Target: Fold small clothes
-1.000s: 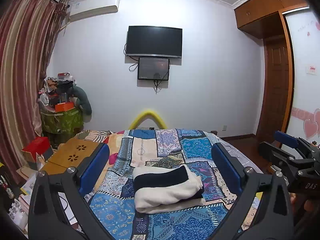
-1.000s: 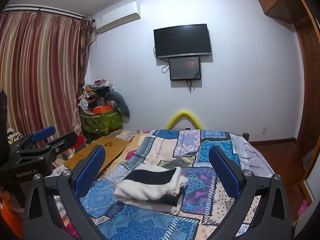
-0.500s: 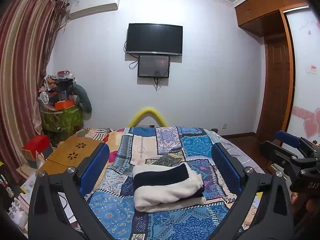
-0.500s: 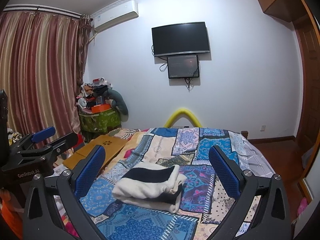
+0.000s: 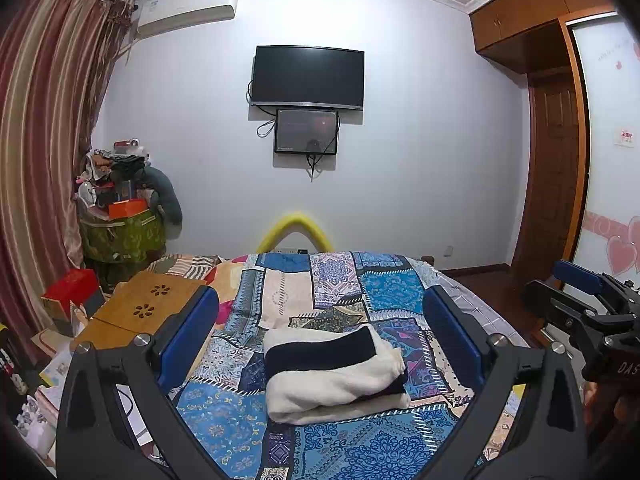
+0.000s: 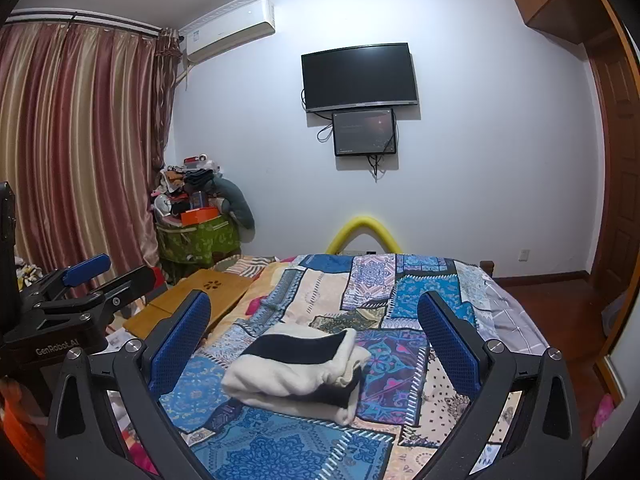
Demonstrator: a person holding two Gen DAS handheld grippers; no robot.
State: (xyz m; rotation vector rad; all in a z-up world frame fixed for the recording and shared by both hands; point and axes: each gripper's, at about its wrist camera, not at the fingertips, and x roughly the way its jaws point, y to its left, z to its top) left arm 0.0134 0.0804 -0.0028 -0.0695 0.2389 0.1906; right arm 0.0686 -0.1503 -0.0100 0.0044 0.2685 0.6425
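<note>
Left wrist view shows the garment (image 5: 334, 376) folded on the bed (image 5: 280, 436); both the left gripper (image 5: 320, 336) and the right gripper (image 6: 314, 340) are released, so folding looks finished

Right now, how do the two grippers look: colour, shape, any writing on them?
Both are alike. The left gripper and right gripper have black forked frames with silver screws and two long fingers with textured blue pads. White letters on the left gripper's body read "GenRobot.AI"; the right one shows "DAS", cut off.

Left gripper (image 5: 320, 332) and right gripper (image 6: 314, 330) (both empty) gape wide.
</note>
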